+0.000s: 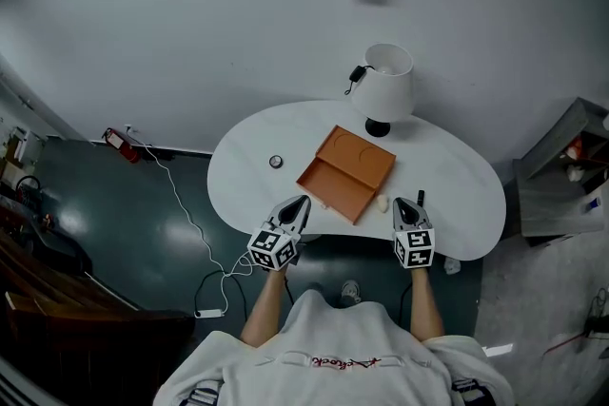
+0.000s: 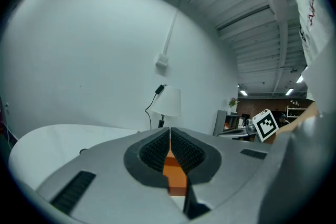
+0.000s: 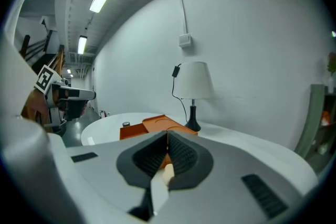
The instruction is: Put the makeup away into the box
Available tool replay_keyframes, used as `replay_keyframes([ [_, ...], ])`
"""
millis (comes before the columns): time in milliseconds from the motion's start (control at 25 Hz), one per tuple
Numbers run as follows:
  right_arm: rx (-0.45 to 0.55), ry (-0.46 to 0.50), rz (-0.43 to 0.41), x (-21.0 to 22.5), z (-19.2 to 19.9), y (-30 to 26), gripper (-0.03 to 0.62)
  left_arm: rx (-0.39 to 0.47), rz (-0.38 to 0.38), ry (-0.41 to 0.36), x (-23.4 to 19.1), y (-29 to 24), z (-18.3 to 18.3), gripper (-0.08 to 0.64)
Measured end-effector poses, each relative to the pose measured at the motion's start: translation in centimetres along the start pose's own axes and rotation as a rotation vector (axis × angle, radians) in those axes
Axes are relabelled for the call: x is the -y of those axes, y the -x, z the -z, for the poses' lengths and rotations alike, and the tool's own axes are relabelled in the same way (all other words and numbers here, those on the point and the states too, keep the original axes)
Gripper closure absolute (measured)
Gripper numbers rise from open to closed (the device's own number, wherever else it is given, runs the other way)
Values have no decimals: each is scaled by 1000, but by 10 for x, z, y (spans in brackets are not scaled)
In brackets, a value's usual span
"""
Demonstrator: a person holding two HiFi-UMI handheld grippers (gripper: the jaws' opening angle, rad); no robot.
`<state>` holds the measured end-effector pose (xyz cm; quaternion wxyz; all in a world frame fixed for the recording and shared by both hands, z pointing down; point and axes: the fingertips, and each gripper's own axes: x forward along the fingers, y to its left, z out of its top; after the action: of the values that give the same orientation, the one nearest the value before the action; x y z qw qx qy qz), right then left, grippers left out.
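The white, bean-shaped tabletop (image 1: 457, 176) carries a white lamp (image 1: 388, 86) at its far edge. In front of the lamp the flat orange box (image 1: 347, 171) lies open. At the near edge hover the left tongs (image 1: 302, 202) and right tongs (image 1: 402, 203), both pinched together on nothing. 3 small makeup pieces lie outside the box: a cream egg-shaped sponge (image 1: 382, 203) and a thin black stick (image 1: 420, 197) to its right, and a dark round pot (image 1: 276, 162) to its left.
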<state>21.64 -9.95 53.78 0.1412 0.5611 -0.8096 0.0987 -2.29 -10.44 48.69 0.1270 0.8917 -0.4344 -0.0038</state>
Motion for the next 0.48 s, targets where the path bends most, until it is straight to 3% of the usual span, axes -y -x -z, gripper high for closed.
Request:
replay_keyframes([
  [200,-37,-2,6,7,5,-26,572,-16,-4,34,-26,-19,9,545],
  [480,-45,-1,67,27,-14,-62,572,-15,56,27,-61,-70,-10,545],
])
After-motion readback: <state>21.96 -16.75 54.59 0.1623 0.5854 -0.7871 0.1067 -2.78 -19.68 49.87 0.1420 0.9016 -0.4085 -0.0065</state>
